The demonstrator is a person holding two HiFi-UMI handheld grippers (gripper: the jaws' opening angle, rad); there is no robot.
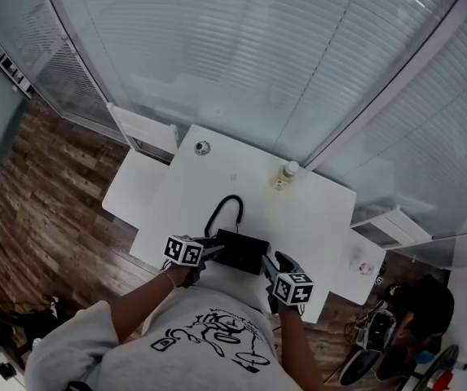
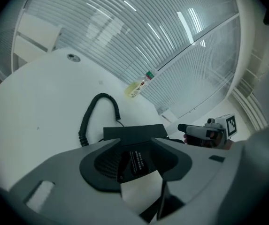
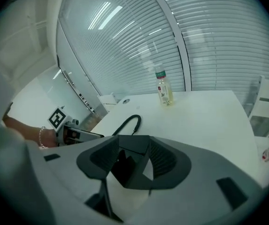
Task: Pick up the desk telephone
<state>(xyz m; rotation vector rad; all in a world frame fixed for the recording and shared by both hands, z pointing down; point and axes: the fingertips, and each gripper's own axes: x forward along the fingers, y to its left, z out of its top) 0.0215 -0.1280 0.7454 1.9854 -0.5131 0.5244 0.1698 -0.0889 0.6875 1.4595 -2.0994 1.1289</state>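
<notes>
The black desk telephone (image 1: 242, 251) lies near the front edge of the white table (image 1: 315, 210), with its coiled cord (image 1: 223, 206) looping away behind it. My left gripper (image 1: 210, 252) sits at its left end and my right gripper (image 1: 272, 265) at its right end. In the left gripper view the jaws (image 2: 136, 145) stand apart, and the telephone (image 2: 134, 132) shows in the gap without the pads pressing on it. The right gripper view shows the same: open jaws (image 3: 133, 150) with the telephone (image 3: 129, 145) between them. Each gripper appears in the other's view, the right gripper (image 2: 204, 131) and the left gripper (image 3: 73, 135).
A small bottle (image 1: 284, 175) of yellowish liquid stands at the table's far edge, and a round cable grommet (image 1: 202, 147) sits at the far left corner. Low white side tables flank the desk. A glass wall with blinds runs behind it. Another person (image 1: 416, 308) is at the lower right.
</notes>
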